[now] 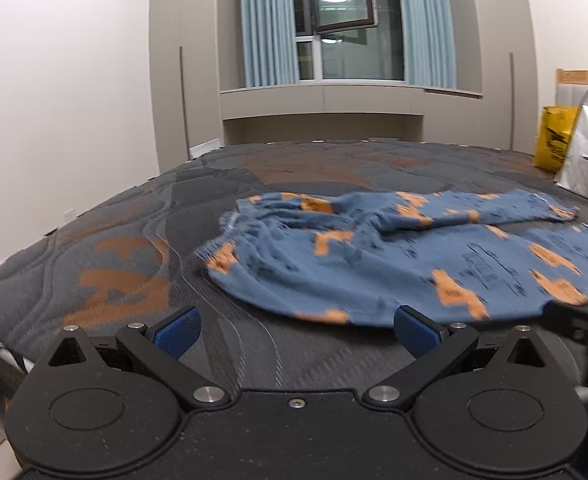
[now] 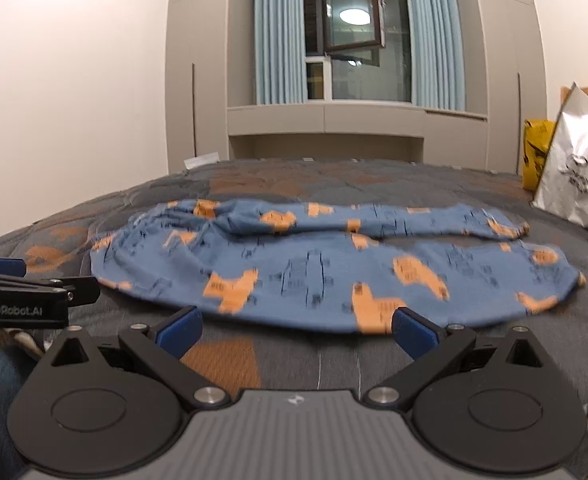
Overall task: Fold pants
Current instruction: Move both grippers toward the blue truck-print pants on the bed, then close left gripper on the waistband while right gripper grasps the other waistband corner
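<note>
Blue pants (image 2: 313, 276) printed with orange shapes lie spread lengthwise on a grey and orange quilted mattress (image 2: 254, 184), the waistband bunched toward the left and the two legs running off to the right. The far leg is rumpled and partly rolled over itself; the near leg lies flatter, with its near edge just in front of the gripper fingers.

In the right wrist view, the right gripper (image 2: 295, 334) sits low over the near edge of the mattress with its blue-padded fingers (image 2: 180, 334) spread wide and nothing between them; its right pad overlaps the hem of the near leg in the picture, though contact cannot be confirmed. The left gripper (image 1: 295, 334) is likewise spread and empty, placed just short of the waistband end of the pants (image 1: 373, 260); its body also shows at the left edge of the right wrist view.

A silver bag (image 2: 577, 176) and a yellow bag (image 2: 533, 152) stand at the far right of the mattress. Beyond the mattress are beige cabinets, light blue curtains (image 2: 278, 32) and an open window (image 2: 353, 12).
</note>
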Demonstrator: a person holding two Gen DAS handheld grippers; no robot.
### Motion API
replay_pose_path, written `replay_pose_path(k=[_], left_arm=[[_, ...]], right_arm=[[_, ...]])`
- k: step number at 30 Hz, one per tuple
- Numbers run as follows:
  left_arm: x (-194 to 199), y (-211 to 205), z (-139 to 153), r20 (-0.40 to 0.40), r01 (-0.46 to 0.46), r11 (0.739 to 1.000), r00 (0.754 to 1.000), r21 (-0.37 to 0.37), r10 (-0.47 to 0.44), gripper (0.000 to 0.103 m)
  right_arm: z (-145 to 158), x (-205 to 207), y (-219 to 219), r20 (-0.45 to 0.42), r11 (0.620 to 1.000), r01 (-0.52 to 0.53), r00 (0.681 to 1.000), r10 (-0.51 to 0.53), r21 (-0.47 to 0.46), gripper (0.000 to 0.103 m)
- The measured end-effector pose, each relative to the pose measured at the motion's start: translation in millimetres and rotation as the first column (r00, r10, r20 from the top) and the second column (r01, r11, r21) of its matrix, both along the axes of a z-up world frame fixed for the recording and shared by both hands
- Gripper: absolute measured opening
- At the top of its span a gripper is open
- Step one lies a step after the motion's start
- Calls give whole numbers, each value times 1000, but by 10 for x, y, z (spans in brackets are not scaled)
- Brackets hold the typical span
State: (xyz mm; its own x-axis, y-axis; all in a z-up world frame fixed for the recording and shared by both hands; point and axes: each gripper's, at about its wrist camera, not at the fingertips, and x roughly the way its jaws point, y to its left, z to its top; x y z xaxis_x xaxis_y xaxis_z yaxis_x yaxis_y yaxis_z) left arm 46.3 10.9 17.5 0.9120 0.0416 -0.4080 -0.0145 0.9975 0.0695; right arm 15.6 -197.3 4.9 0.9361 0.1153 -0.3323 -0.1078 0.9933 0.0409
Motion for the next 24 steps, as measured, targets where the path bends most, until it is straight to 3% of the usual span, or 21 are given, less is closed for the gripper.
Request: replay_pose_path(k=[13, 19, 24], left_arm=[[935, 410, 497, 33, -100, 994, 995, 39, 99, 103], [1431, 482, 499, 6, -112, 991, 994, 77, 111, 103], [1892, 508, 428, -17, -99, 988, 995, 119, 101, 103]], right_arm=[[480, 927, -413, 48, 991, -134, 990, 135, -31, 103], [525, 1461, -562, 1, 984, -177, 984, 178, -35, 103], [461, 1969, -654, -52, 979, -178, 983, 174, -100, 103]])
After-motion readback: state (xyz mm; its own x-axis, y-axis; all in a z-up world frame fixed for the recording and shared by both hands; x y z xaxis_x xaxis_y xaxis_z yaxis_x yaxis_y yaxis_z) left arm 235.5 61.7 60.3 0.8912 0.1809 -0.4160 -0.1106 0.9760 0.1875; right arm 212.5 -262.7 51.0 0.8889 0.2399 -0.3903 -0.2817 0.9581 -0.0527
